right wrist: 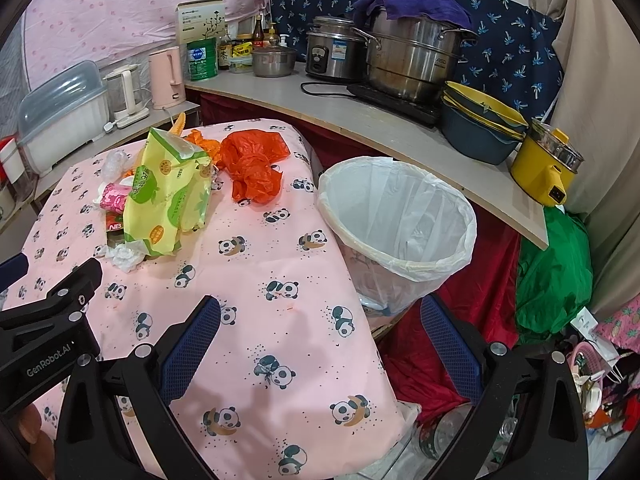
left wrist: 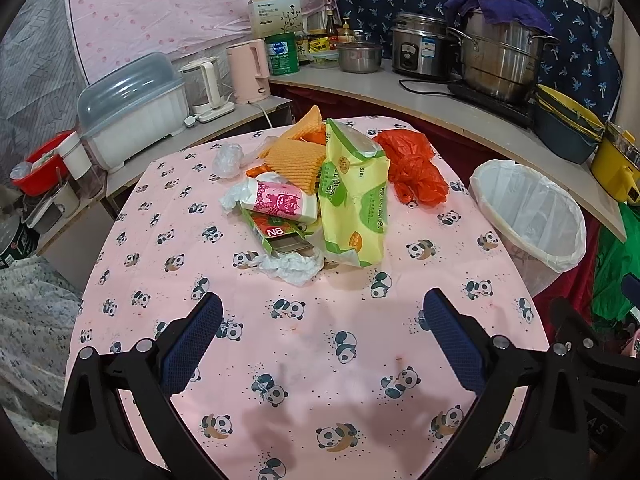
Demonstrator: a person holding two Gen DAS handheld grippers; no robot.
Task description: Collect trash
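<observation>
A pile of trash lies mid-table on the pink panda cloth (left wrist: pixel 312 344): a yellow-green wrapper (left wrist: pixel 352 200), an orange waffle-pattern pack (left wrist: pixel 296 160), a pink and white tube (left wrist: pixel 280 200), a green NB box (left wrist: pixel 276 236), crumpled white tissue (left wrist: pixel 292 266), a clear plastic wad (left wrist: pixel 227 159) and a red plastic bag (left wrist: pixel 416 164). A white-lined bin (left wrist: pixel 532 216) stands at the table's right edge, also in the right wrist view (right wrist: pixel 404 220). My left gripper (left wrist: pixel 322 320) is open and empty, short of the pile. My right gripper (right wrist: pixel 320 324) is open and empty, over the table's right edge beside the bin.
A counter (left wrist: pixel 440 108) curves behind the table with steel pots (left wrist: pixel 500 60), a rice cooker (left wrist: pixel 420 46), kettles (left wrist: pixel 250 70), a covered dish rack (left wrist: pixel 132 108), stacked bowls (right wrist: pixel 480 128) and a yellow pot (right wrist: pixel 548 168). Red and green cloth (right wrist: pixel 552 276) lies beyond the bin.
</observation>
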